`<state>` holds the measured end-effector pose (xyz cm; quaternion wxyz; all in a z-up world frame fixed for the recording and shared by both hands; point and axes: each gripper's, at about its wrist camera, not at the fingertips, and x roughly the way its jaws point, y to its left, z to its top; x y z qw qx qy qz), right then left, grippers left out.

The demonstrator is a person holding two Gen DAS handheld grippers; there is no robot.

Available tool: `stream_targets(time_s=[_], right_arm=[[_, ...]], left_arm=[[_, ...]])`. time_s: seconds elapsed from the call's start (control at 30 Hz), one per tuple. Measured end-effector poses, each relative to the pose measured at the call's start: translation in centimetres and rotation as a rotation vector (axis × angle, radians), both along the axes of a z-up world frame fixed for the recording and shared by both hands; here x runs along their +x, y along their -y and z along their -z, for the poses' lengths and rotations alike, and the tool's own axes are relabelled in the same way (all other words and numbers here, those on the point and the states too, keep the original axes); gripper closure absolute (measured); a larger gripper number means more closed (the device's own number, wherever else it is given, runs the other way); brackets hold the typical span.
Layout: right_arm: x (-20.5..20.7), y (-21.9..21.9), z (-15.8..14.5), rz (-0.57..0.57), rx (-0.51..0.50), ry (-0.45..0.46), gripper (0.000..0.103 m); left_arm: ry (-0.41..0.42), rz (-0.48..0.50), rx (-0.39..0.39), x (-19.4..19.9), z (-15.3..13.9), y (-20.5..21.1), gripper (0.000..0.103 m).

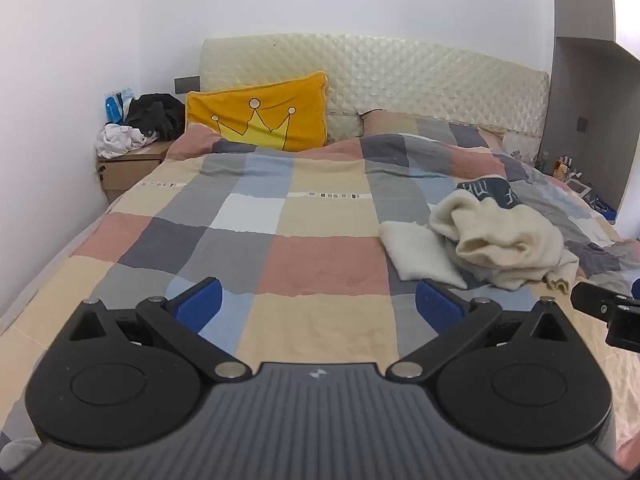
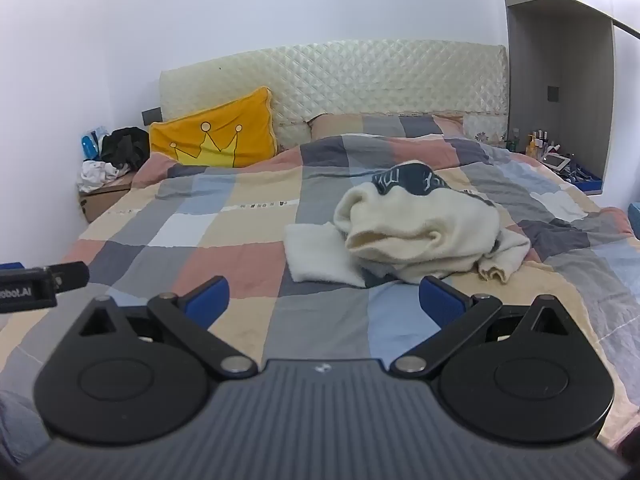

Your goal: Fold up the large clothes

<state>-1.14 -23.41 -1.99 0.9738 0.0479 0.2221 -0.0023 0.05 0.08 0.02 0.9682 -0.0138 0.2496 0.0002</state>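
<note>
Patchwork quilt (image 2: 224, 264) in pink, grey and tan covers the bed, with a cream sweater (image 2: 420, 236) heaped on its right half.

Soft and floppy, that sweater looks light but bulky; I'd take it by the cuff (image 2: 494, 274) or a flat edge. Both the left gripper (image 1: 319, 304) and the right gripper (image 2: 324, 300) hover short of it, fingers spread wide, empty. By the wall, a cardboard box (image 1: 128, 168) carries loose clothes on top.

A bed (image 1: 280, 216) under a checked quilt (image 2: 224, 256) fills the white-walled room, its quilted headboard (image 1: 400, 76) at twelve o'clock, a yellow crown pillow (image 1: 260, 116) at eleven, a cluttered nightstand (image 1: 128, 164) at ten, grey shelving (image 2: 560, 80) at two.
</note>
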Motion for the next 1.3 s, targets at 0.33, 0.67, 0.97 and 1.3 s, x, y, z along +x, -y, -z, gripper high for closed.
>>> stream_targets(time_s=[0.33,0.67,0.97,1.3], right_arm=[[-0.1,0.6,0.3,0.01,0.003,0.003,0.0],[-0.1,0.7,0.2,0.006,-0.002,-0.001,0.0],[0.0,0.0,0.5,0.002,-0.016,-0.004,0.0],[-0.1,0.1,0.5,0.012,-0.02,-0.006,0.0]], left_arm=[[0.002,0.008,0.027,-0.4,-0.2,0.9,0.0],[0.005,0.011,0.031,-0.8,-0.4,0.5,0.0],[0.003,0.019,0.031,-0.1,0.1,0.1,0.0],[0.005,0.038,0.033,0.0,0.1,0.3,0.0]])
